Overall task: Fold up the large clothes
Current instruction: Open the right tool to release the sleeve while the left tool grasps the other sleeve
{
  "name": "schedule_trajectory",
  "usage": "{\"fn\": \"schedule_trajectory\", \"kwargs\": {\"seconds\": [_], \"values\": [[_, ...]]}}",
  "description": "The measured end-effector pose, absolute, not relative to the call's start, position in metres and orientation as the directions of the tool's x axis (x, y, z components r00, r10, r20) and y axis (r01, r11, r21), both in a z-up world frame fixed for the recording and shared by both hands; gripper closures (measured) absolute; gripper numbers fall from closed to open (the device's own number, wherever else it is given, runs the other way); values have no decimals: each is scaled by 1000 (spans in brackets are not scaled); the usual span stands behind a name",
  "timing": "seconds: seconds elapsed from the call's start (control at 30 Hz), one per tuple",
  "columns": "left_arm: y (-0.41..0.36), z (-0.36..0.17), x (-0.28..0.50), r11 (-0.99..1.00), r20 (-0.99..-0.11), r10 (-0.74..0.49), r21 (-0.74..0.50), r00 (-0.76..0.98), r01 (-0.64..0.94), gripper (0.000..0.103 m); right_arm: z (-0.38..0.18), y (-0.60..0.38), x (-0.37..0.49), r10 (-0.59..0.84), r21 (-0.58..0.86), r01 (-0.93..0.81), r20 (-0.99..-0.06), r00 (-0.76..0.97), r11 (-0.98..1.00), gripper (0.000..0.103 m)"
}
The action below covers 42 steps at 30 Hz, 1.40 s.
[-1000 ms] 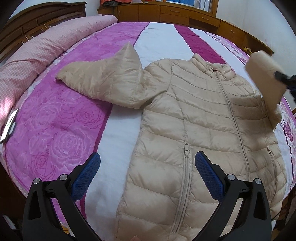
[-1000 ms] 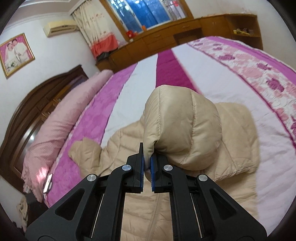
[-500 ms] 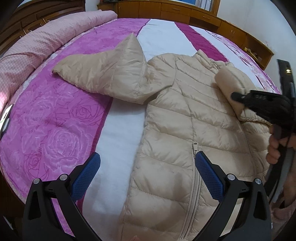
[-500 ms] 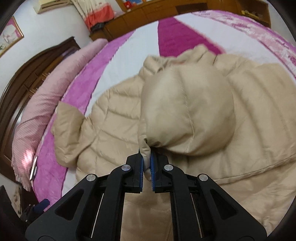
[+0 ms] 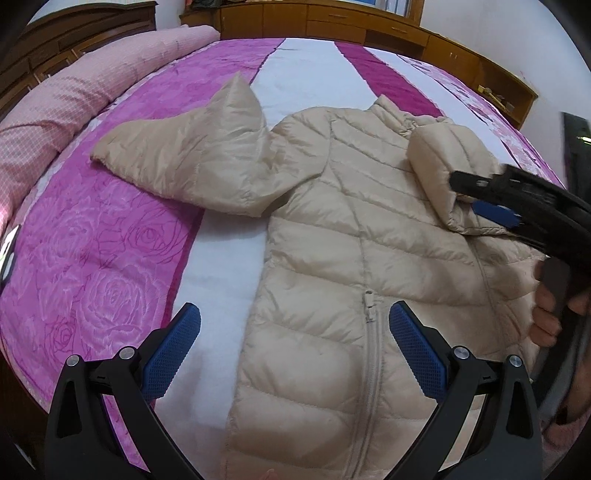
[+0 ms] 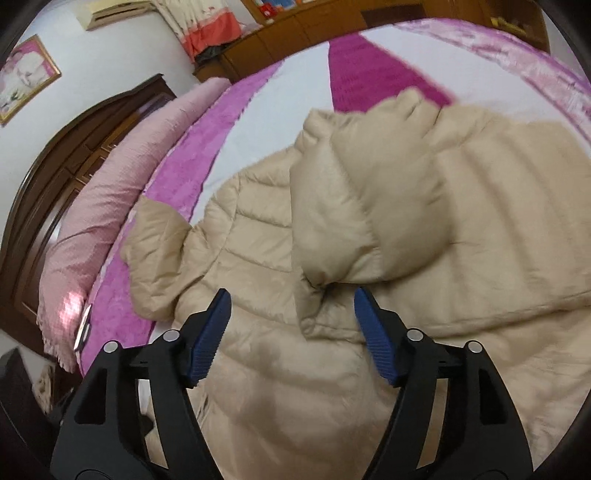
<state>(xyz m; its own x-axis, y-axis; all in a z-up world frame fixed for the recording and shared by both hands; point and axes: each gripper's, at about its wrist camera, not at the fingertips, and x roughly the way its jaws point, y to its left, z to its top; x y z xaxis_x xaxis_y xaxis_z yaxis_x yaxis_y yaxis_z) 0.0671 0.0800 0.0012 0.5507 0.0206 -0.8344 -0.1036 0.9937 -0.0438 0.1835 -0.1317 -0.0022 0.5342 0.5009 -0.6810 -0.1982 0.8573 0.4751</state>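
Note:
A beige quilted puffer jacket (image 5: 351,236) (image 6: 280,369) lies front up on the bed, zipper closed. One sleeve (image 5: 184,162) stretches out to the left over the pink cover. The other sleeve (image 5: 443,166) (image 6: 354,206) lies folded across the chest. My right gripper (image 6: 291,299) (image 5: 480,206) hovers just behind that sleeve's cuff, its jaws opening, with the cuff lying loose ahead of the pads. My left gripper (image 5: 294,314) stands open above the jacket's lower front, holding nothing.
The bed carries a pink, magenta and white striped cover (image 5: 103,266). A long pink bolster (image 5: 62,103) lies along the dark headboard (image 6: 55,177). Wooden cabinets (image 5: 332,22) line the far wall. A phone-like object (image 6: 83,328) sits at the bed's edge.
The right gripper came down with the sleeve, laid it across the jacket's chest and opened, letting go of the cuff. The left gripper stayed where it was, open.

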Motion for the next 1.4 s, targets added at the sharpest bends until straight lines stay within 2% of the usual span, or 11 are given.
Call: {"fn": "schedule_trajectory", "kwargs": {"seconds": [0.23, 0.4, 0.67, 1.0, 1.17, 1.27, 1.4], "values": [[54, 15, 79, 998, -818, -9, -40, 576, -41, 5, 28, -185, 151, 399, 401, -143, -684, 610, 905, 30], [29, 17, 88, 999, -815, -37, -44, 578, 2, 5, 31, -229, 134, 369, 430, -57, -690, 623, 901, 30], [-27, 23, 114, 992, -797, -44, 34, 603, 118, 5, 25, -279, 119, 279, 407, 47, -704, 653, 912, 30], [-98, 13, 154, 962, -791, -74, 104, 607, 252, 5, 6, -312, 117, 266, 440, 118, -712, 650, 890, 29], [-131, 2, 175, 940, -780, -53, 171, 624, 294, 12, -4, -326, 116, 272, 467, 149, -713, 646, 872, 29], [-142, -4, 189, 933, -774, -27, 207, 633, 294, 20, -8, -334, 116, 269, 478, 169, -714, 646, 862, 29], [-149, -12, 203, 931, -765, 22, 250, 644, 265, 23, -14, -342, 115, 278, 508, 197, -710, 647, 839, 29]]}}
